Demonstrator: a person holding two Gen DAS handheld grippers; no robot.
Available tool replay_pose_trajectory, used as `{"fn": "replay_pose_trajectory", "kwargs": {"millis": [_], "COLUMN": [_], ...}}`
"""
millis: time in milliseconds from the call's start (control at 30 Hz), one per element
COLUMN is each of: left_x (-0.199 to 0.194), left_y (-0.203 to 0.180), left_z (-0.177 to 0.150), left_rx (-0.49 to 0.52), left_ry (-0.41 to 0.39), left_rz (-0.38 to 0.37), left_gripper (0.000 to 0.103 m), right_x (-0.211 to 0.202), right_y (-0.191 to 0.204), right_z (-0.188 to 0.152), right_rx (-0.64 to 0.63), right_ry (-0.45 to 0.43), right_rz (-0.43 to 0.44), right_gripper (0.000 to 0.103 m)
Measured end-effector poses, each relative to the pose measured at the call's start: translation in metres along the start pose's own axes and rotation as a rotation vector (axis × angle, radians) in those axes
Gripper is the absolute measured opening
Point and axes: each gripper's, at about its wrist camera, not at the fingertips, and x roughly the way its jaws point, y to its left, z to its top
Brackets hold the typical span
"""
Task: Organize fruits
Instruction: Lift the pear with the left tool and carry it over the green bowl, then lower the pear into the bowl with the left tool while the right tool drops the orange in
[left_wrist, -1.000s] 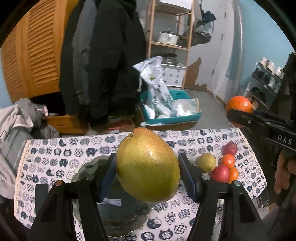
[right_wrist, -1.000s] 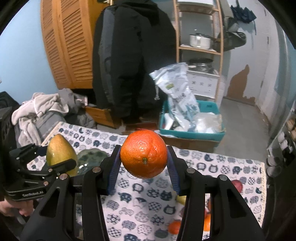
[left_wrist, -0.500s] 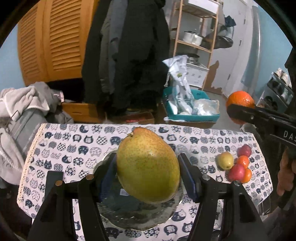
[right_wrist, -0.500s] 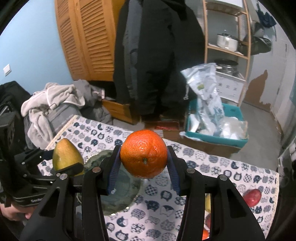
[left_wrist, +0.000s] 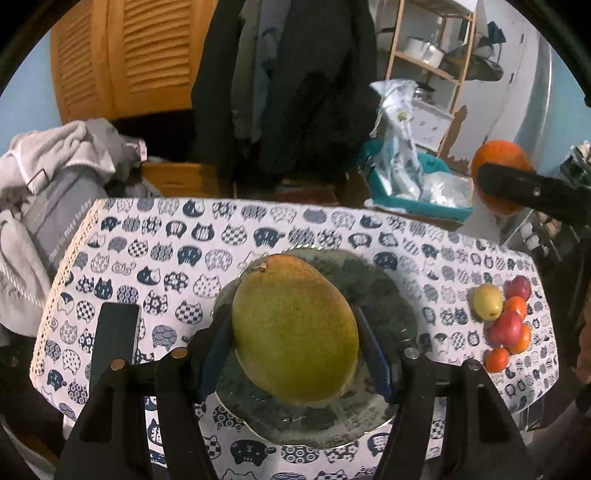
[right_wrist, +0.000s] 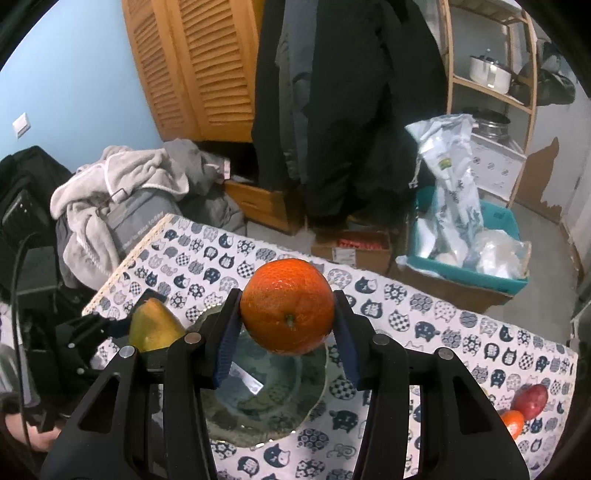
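Note:
My left gripper (left_wrist: 293, 345) is shut on a large green-yellow mango (left_wrist: 295, 328) and holds it over a dark glass plate (left_wrist: 384, 291) on the cat-print tablecloth. My right gripper (right_wrist: 286, 338) is shut on an orange (right_wrist: 287, 311), above the far side of the same plate (right_wrist: 273, 410). The mango (right_wrist: 153, 326) and left gripper show at the left in the right wrist view. The orange (left_wrist: 498, 162) shows at the upper right in the left wrist view.
Several small fruits lie grouped near the table's right edge: a yellow one (left_wrist: 487, 301), red ones (left_wrist: 506, 328) and small oranges (left_wrist: 496, 360). Clothes (right_wrist: 110, 192) are heaped left of the table. A teal bin (right_wrist: 476, 273) with bags stands beyond it.
Both grippers have come forward and lower over the table. The plate now sits directly under the mango and under the orange. Both grips are unchanged.

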Motion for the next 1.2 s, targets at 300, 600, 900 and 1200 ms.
{"fn": "replay_pose_trajectory", "kwargs": {"millis": [300,600,900,1200], "left_x": [0.038,0.073,0.101,0.112], "left_y": [0.010,0.017,0.020,0.019], "left_z": [-0.021,-0.038,-0.056,-0.061], "left_rx": [-0.009,-0.034,-0.047,-0.031], "left_ry": [0.106,0.204,0.300,0.324], "left_rz": [0.024,0.043,0.039,0.042], "left_gripper": [0.067,0.067,0.067,0.067], "right_x": [0.036,0.067,0.085,0.107], "right_y": [0.007,0.004,0.003,0.002], "right_z": [-0.017,-0.042,-0.057,-0.076], "right_rx": [-0.014,0.000,0.016,0.009], "right_ry": [0.074,0.156,0.206,0.262], "right_rz": [0.007,0.010,0.019,0.016], "right_gripper": [0.047,0.047,0.047,0.047]}}
